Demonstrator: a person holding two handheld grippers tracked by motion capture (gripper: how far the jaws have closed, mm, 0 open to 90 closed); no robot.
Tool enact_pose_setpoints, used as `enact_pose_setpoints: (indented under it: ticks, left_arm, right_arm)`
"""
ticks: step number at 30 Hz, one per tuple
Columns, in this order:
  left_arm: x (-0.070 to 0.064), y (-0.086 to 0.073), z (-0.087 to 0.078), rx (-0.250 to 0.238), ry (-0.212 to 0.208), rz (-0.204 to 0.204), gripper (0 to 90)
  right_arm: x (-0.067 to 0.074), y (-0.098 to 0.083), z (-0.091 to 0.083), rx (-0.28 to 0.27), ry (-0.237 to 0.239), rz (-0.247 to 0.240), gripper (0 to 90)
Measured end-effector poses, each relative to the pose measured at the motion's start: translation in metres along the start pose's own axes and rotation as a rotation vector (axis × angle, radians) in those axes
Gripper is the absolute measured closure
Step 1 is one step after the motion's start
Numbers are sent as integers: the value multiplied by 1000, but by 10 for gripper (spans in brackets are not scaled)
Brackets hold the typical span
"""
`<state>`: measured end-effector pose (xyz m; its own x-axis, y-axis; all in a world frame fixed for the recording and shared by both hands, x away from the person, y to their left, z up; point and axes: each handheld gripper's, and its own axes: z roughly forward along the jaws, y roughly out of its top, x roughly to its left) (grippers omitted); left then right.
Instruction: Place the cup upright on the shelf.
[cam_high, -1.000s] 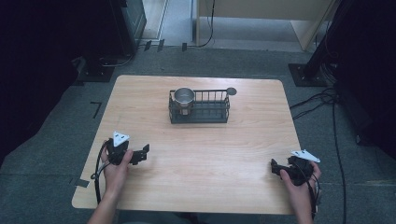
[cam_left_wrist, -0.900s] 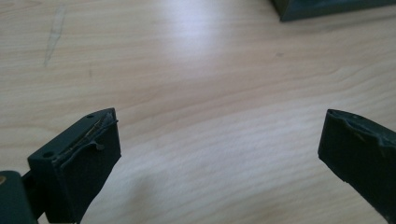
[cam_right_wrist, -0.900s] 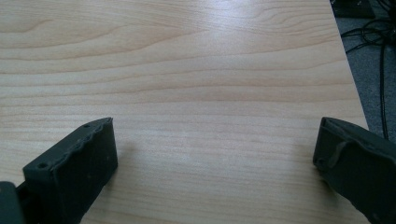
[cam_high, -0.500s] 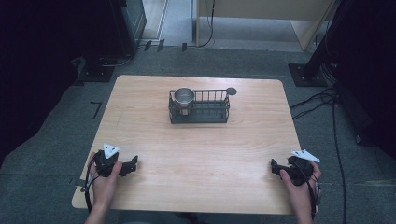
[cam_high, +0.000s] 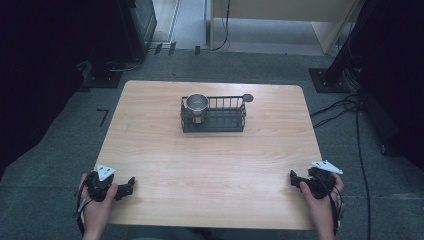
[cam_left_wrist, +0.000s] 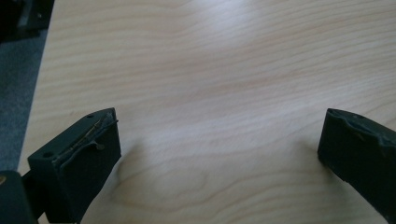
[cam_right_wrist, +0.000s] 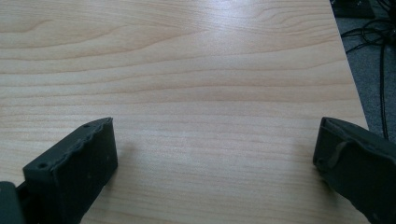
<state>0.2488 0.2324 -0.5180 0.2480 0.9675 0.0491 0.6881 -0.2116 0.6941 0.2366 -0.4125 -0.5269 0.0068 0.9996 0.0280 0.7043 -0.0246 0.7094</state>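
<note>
- The left gripper (cam_high: 131, 186) has drawn back over the last second from further in on the worktop to the near left corner; it now rests low by the near edge, jaws spread wide and holding nothing, bare wood between them in the left gripper view.
- The right gripper (cam_high: 294, 178) has not moved; it sits at the near right corner, jaws likewise wide apart and empty.
- The metal cup (cam_high: 197, 106) stands upright in the left end of the black wire rack (cam_high: 235, 123), which sits towards the far edge, about midway between the side edges; both are well apart from either gripper.
- I judge the pull-back to mean a pause or a finish rather than an approach; no reach towards the cup is under way.
- A small dark round disc (cam_high: 247, 97) lies just beside the rack's far right corner; I cannot tell what it is.
- Nothing lies on the wooden table (cam_high: 150, 150) between grippers and rack; only the rack's own wire walls would hinder a sideways grasp of the cup.
</note>
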Motion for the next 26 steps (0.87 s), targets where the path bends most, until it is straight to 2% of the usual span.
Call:
enact_pose_setpoints:
  ticks: [2, 8, 10, 16, 22, 26]
  left_arm:
    - [6, -3, -1, 11, -20, -39, 0]
    - [8, -3, -2, 16, -8, -45, 0]
    - [6, -2, -1, 13, 9, -65, 0]
    - [4, -1, -1, 16, 22, -78, 0]
    - [-7, 1, 1, 17, 80, -139, 0]
    - [-9, 2, 2, 16, 85, -144, 0]
  right_arm:
    - [0, 0, 0, 0, 0, 0, 0]
    - [0, 0, 0, -1, 0, 0, 0]
    - [0, 0, 0, -1, 0, 0, 0]
    - [0, 0, 0, 0, 0, -1, 0]
    - [0, 0, 0, -1, -1, -1, 0]
    - [0, 0, 0, 0, 0, 0, 0]
